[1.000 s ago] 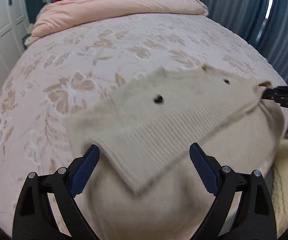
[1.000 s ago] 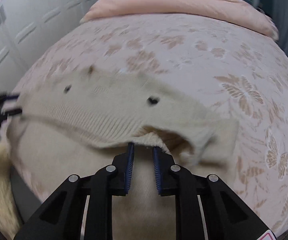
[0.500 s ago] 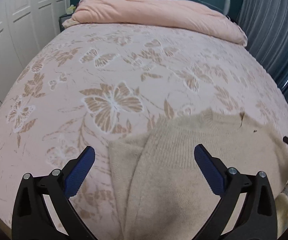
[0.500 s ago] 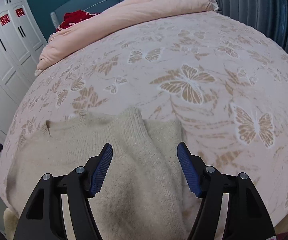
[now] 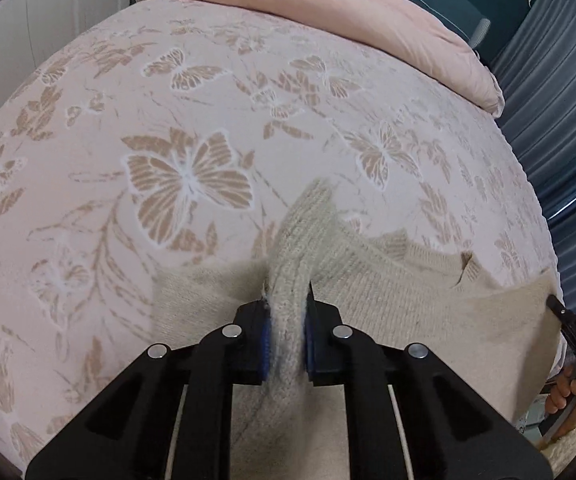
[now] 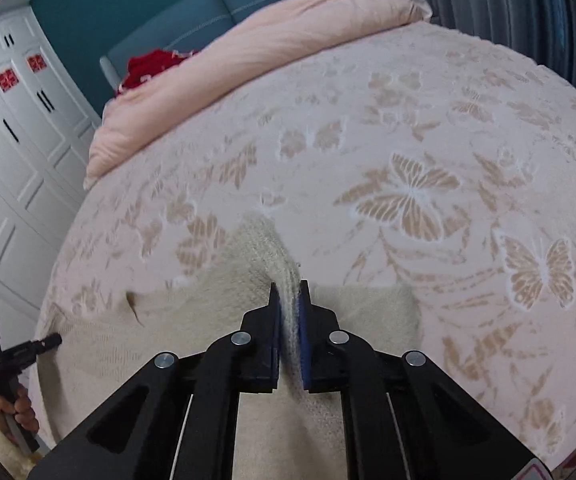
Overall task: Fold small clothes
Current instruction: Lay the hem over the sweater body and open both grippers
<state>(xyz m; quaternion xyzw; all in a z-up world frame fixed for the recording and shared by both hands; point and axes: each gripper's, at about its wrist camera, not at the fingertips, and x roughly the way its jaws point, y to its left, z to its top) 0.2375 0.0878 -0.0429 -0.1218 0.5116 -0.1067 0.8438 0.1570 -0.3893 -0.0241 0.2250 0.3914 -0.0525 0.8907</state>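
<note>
Cream knit sweater [image 5: 408, 300], lying flat near the foot edge of the bed [image 5: 128, 120], neckline notch facing the pillow end. Each shoulder/sleeve ridge is being pinched up off the cover into a raised pleat.

L. gripper [image 5: 286, 320]: jaws closing on the pleat at the sweater's left side, knit bunched between the blue pads; pads appear to be pressing the fabric, though blur at the tips is softening the contact line. R. gripper [image 6: 288, 320]: jaws likewise closing on the matching pleat at the right side, knit filling the gap.

Symmetric hold is probably serving a fold: lifting both sides together keeps the garment square w/o dragging it across the butterfly-print bedspread [image 6: 428, 200].

Background: pink duvet [image 6: 248, 48] heaped at the head of the bed, red item [image 6: 148, 66] beside it, teal headboard [image 6: 208, 12], white wardrobe [image 6: 8, 140] along one side, blue curtains [image 5: 556, 100] along the other.
</note>
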